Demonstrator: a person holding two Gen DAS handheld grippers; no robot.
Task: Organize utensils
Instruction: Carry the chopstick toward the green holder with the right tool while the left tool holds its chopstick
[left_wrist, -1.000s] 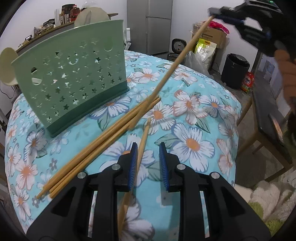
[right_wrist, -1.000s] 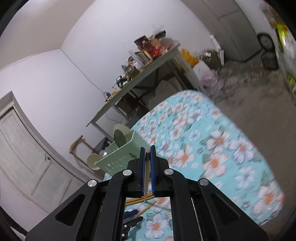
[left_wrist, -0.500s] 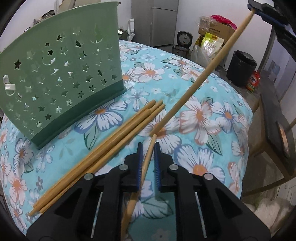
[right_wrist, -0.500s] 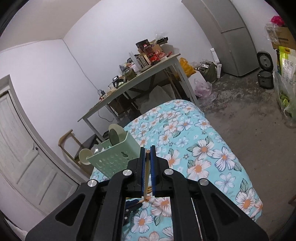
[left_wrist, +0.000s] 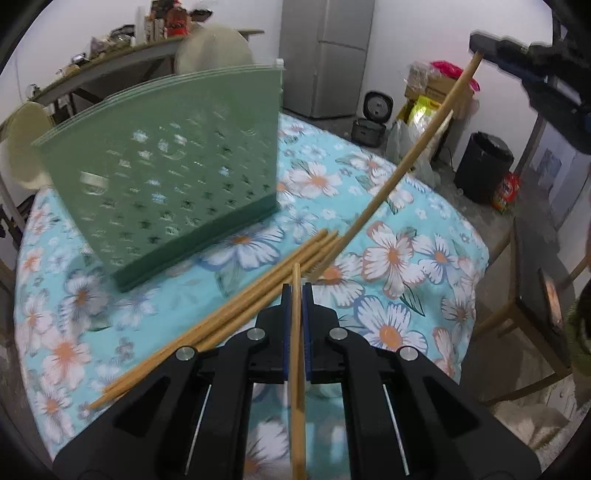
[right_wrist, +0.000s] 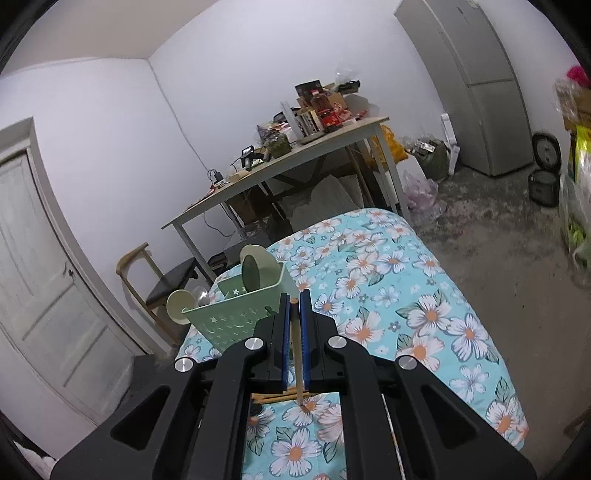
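Gripping one chopstick apiece above the floral table (left_wrist: 436, 258), beside the green holder (left_wrist: 173, 177).
Left gripper (left_wrist: 296, 295) is clamped on a chopstick (left_wrist: 297, 369) running along its fingers, tip forward; right gripper (right_wrist: 294, 306) pinches another chopstick (left_wrist: 406, 162) slanting down to the loose bundle (left_wrist: 221, 314) lying diagonally.
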